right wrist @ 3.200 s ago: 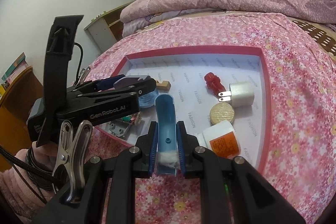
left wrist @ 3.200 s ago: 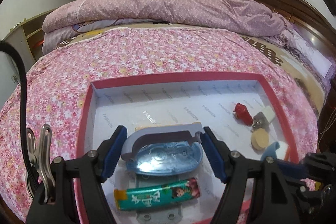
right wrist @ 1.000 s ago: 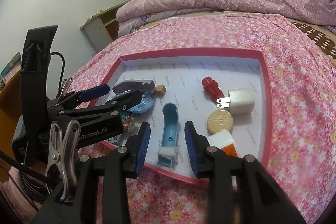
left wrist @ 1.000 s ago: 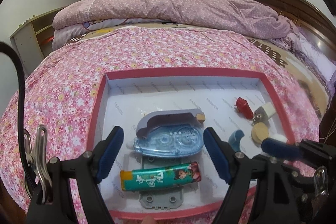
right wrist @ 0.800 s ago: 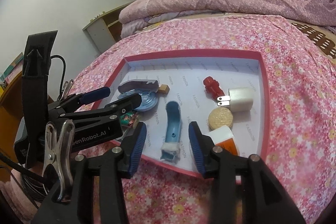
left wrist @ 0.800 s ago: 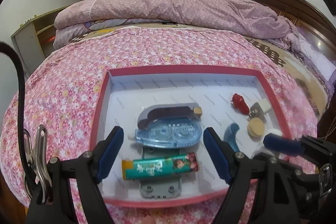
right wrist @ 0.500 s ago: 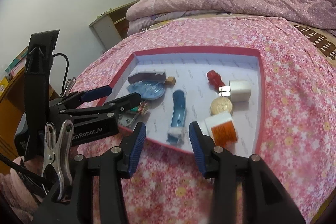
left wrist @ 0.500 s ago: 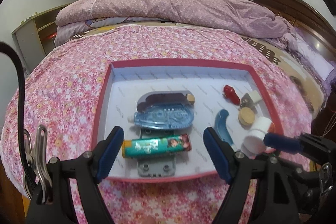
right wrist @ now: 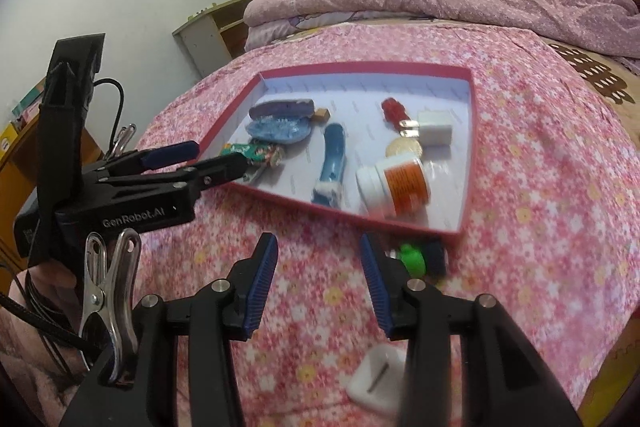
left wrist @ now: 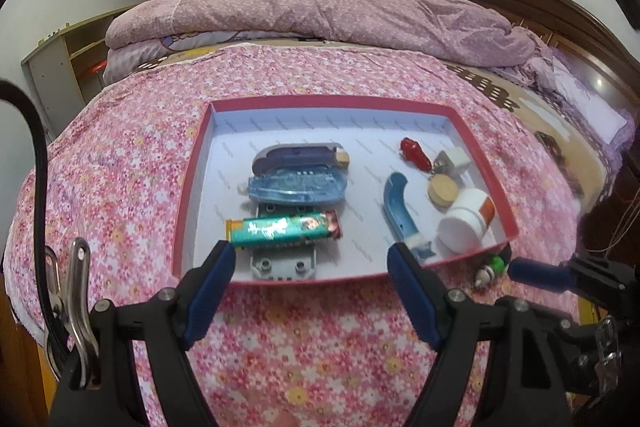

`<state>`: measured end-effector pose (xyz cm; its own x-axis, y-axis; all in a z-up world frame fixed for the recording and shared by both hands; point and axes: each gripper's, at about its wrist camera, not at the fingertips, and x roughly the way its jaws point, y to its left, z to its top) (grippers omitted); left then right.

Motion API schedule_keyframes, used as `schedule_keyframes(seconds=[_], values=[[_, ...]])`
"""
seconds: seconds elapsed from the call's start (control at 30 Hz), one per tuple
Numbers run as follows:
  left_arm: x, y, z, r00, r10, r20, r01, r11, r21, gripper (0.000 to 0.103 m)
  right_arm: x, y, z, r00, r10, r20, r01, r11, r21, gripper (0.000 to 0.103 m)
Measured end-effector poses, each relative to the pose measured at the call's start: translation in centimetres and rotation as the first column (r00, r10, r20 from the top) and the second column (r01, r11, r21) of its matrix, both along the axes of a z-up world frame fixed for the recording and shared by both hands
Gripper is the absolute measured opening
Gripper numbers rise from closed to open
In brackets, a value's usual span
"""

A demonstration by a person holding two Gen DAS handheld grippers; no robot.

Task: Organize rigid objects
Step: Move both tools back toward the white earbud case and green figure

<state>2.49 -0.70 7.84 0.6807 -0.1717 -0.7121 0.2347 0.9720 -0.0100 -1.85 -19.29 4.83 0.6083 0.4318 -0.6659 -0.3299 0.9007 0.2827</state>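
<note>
A red-rimmed box [left wrist: 192,195] [right wrist: 468,155] lies on the pink flowered bedspread. Inside it are a blue tape dispenser [left wrist: 296,187] [right wrist: 278,129], a green tube [left wrist: 280,229] [right wrist: 256,151], a grey plate [left wrist: 282,263], a curved blue handle [left wrist: 398,211] [right wrist: 334,159], a white bottle with an orange label [left wrist: 466,219] [right wrist: 396,183], a red piece [left wrist: 414,151] [right wrist: 394,113], a white plug [left wrist: 452,161] [right wrist: 434,131] and a round wooden disc [left wrist: 442,191] [right wrist: 404,149]. My left gripper [left wrist: 312,263] [right wrist: 200,157] is open over the box's near edge. My right gripper [right wrist: 318,247] is open above the bedspread, short of the box, holding nothing.
A green and dark small item [right wrist: 420,259] [left wrist: 494,265] lies on the bedspread just outside the box's near right corner. A white flat piece [right wrist: 376,373] lies nearer me. A folded quilt [left wrist: 320,15] is heaped at the far end of the bed; a shelf stands at the left.
Both grippers have drawn back from the box toward me. The right gripper has let go of the blue handle, which now lies in the box, and its jaws stand wider.
</note>
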Motion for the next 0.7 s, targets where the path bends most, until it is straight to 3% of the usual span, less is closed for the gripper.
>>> schedule_keyframes(seconds=[0.7], values=[[-2.4, -2.4, -2.4, 0.993, -0.081, -0.083, 0.082, 0.997, 0.006, 0.082, -3.2, -4.8, -2.0, 0.994, -0.103, -0.041, 0.1, 0.992, -0.072, 0.044]])
